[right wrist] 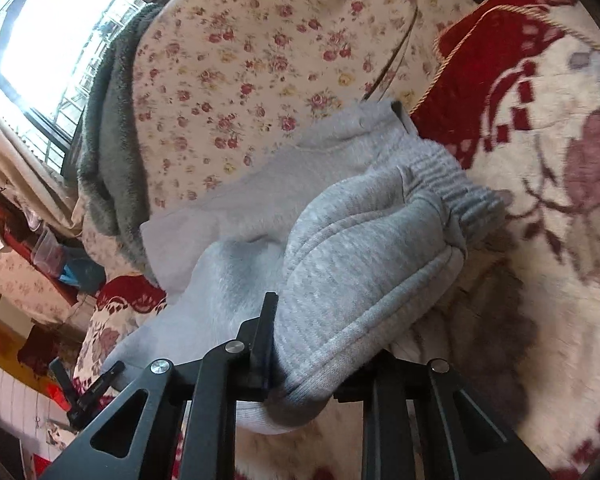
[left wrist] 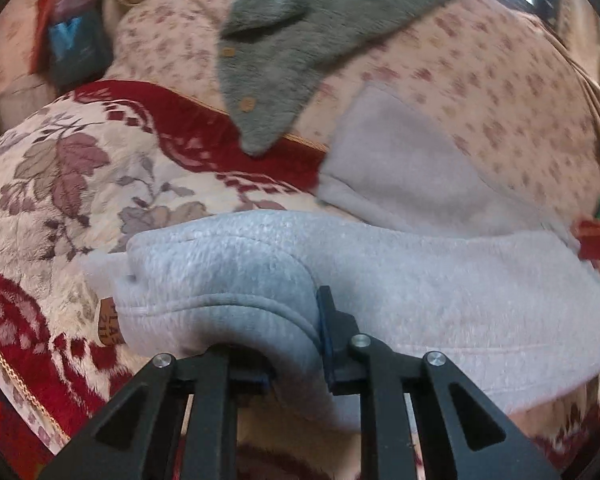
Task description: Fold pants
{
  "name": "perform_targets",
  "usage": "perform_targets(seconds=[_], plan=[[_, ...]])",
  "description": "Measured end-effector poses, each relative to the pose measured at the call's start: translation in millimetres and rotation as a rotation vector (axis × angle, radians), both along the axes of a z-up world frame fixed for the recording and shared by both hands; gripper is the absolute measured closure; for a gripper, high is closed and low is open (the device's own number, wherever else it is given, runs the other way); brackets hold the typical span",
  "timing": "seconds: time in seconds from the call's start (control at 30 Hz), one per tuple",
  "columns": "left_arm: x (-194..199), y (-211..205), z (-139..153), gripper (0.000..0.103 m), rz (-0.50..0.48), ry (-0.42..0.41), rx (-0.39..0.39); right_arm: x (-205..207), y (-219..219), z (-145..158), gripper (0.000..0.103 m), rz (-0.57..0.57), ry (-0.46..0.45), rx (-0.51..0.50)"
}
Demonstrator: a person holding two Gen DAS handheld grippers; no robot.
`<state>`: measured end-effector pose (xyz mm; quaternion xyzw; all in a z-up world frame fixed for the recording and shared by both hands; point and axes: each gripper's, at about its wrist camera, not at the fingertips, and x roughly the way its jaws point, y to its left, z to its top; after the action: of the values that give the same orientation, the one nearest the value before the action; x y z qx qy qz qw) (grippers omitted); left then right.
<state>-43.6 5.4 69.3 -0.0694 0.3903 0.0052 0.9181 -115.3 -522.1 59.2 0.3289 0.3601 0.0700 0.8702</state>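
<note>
Left gripper (left wrist: 296, 360) clamped on a bunched fold of the grey pants (left wrist: 380, 280), fabric wrapped over and between its fingers, a brown label (left wrist: 110, 322) just left of it; right gripper (right wrist: 300, 364) likewise pinching the grey pants (right wrist: 340, 264), ribbed cuff (right wrist: 456, 188) ahead and to its right; the pants drape off both grippers over a red and cream floral blanket (left wrist: 80, 184), with a dark grey fleece garment (left wrist: 284, 48) farther ahead on a small-flower sheet (right wrist: 260, 48)

Pants (left wrist: 440, 304): soft grey fleece knit (ribbed cuff); blanket (left wrist: 60, 208): plush pile; left gripper (left wrist: 296, 364): matt black plastic.
</note>
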Motion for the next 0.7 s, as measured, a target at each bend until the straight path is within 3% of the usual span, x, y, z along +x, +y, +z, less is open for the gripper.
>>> perform_targets(seconds=[0.2, 0.4, 0.43, 0.47, 0.5, 0.53, 0.57, 0.7], plan=[[-22, 13, -9, 0.085, -0.046, 0.066, -0.05, -56, -5, 0, 0.082, 0.018, 0.048, -0.046], [-27, 21, -15, 0.077, -0.034, 0.089, -0.053, -68, -4, -44, 0.076, -0.008, 0.175, -0.061], [-27, 22, -14, 0.069, -0.029, 0.091, -0.053, -68, -6, -44, 0.073, -0.011, 0.183, -0.057], [-28, 24, -14, 0.064, -0.018, 0.089, -0.05, -68, -10, -42, 0.063, -0.014, 0.189, -0.05], [-28, 26, -14, 0.052, -0.005, 0.087, -0.052, -68, -16, -39, 0.054, -0.019, 0.204, -0.047], [-29, 29, -14, 0.038, 0.011, 0.085, -0.059, -68, -20, -35, 0.033, -0.029, 0.207, -0.047], [-29, 34, -13, 0.033, 0.032, 0.079, -0.073, -70, -26, -32, 0.023, -0.052, 0.199, -0.037], [-29, 60, -14, 0.025, 0.128, 0.07, -0.184, -74, -54, -33, 0.021, -0.129, 0.206, 0.063]])
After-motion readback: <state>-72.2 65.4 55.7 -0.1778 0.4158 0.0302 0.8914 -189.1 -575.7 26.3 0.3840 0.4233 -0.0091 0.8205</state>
